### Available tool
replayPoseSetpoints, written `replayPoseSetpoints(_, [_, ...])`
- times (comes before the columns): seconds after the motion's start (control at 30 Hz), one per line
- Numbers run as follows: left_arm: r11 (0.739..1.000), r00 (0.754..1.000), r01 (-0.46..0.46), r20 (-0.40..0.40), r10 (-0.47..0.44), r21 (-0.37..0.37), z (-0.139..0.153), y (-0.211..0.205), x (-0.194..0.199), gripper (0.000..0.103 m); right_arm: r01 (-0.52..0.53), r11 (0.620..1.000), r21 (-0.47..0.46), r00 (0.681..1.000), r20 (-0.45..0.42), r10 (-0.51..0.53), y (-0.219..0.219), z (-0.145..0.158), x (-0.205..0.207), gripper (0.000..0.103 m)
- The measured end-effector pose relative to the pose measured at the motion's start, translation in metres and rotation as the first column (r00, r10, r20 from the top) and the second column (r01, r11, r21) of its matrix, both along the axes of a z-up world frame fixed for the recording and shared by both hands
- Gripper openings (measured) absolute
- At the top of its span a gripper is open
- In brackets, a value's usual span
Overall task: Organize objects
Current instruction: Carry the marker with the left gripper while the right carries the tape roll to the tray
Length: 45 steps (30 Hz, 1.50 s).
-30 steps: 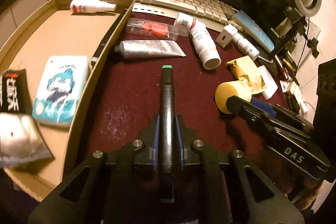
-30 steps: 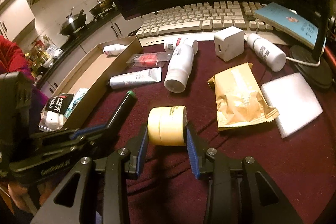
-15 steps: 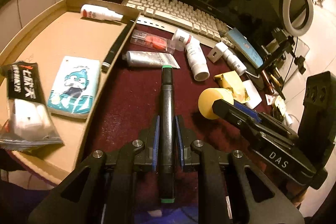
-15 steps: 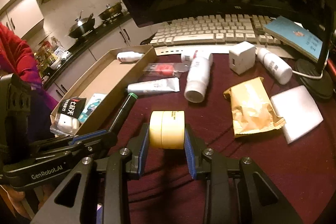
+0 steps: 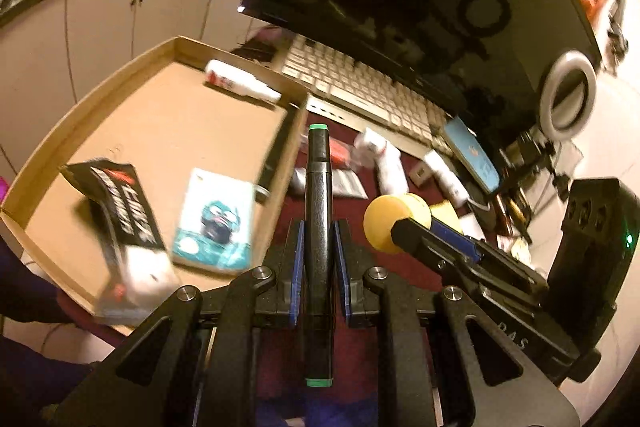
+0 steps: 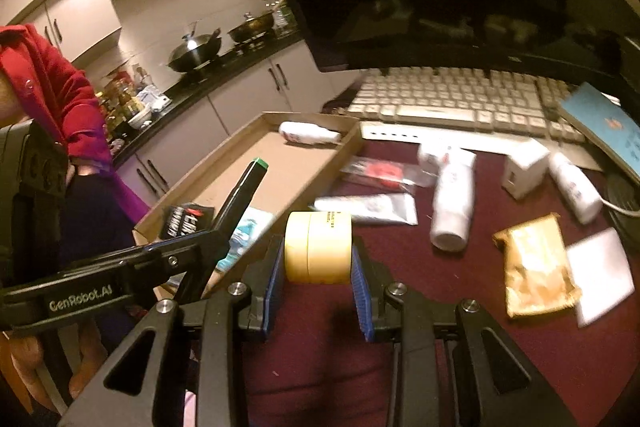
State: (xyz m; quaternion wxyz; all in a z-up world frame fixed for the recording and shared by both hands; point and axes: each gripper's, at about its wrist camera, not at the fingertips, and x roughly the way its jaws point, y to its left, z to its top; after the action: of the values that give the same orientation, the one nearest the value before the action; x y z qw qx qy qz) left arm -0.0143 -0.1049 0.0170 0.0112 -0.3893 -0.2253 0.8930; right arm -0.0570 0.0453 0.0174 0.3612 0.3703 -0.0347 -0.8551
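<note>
My left gripper [image 5: 318, 227] is shut on a black marker [image 5: 318, 211] with green end caps, held lengthwise and raised over the right wall of the cardboard tray [image 5: 168, 123]. My right gripper [image 6: 318, 251] is shut on a round yellow jar [image 6: 318, 247], lifted above the dark red tablecloth [image 6: 460, 327]. In the left wrist view that jar [image 5: 394, 221] hangs to the right of the marker. From the right wrist view the marker [image 6: 244, 191] and left gripper sit at the left, over the tray [image 6: 260, 163].
The tray holds a black snack packet [image 5: 116, 211], a blue tissue pack [image 5: 216, 219] and a white bottle [image 5: 236, 83]. On the cloth lie a tube [image 6: 364, 207], white bottles [image 6: 452, 199], a charger cube [image 6: 524, 171], a brown packet [image 6: 532, 267]. A keyboard [image 6: 460, 99] and monitor stand behind.
Both grippers have risen and shifted left toward the tray, carrying the marker and the jar. The marker tip now sits over the tray's right wall.
</note>
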Motion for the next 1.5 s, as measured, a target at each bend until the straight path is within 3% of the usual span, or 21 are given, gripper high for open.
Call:
replayPoseSetpoints(0.3, [0.995,0.995,-0.100,0.024,0.101,-0.027,0.002,-0.047,-0.025,0.014,-0.058,0.998,0.007,0.998,0.008,0.058,-0.048,0.003,-0.023,0.031])
replayPoseSetpoints(0.63, [0.976,0.971,-0.210,0.103,0.214,-0.055,-0.021,-0.084,-0.049,0.014,-0.087,0.996,0.034,0.995,0.055,0.085,-0.088,-0.010,-0.054,0.031])
replayPoseSetpoints(1.03, [0.965,0.954,-0.247,0.155,0.257,-0.083,-0.042,-0.095,-0.059,0.014,-0.081,0.992,0.097,0.994,0.079,0.073,-0.126,-0.033,-0.079,0.031])
replayPoseSetpoints(1.5, [0.963,0.945,-0.263,0.186,0.270,-0.064,-0.049,-0.092,-0.062,0.014,-0.077,0.991,0.108,0.994,0.085,0.068,-0.129,-0.042,-0.079,0.031])
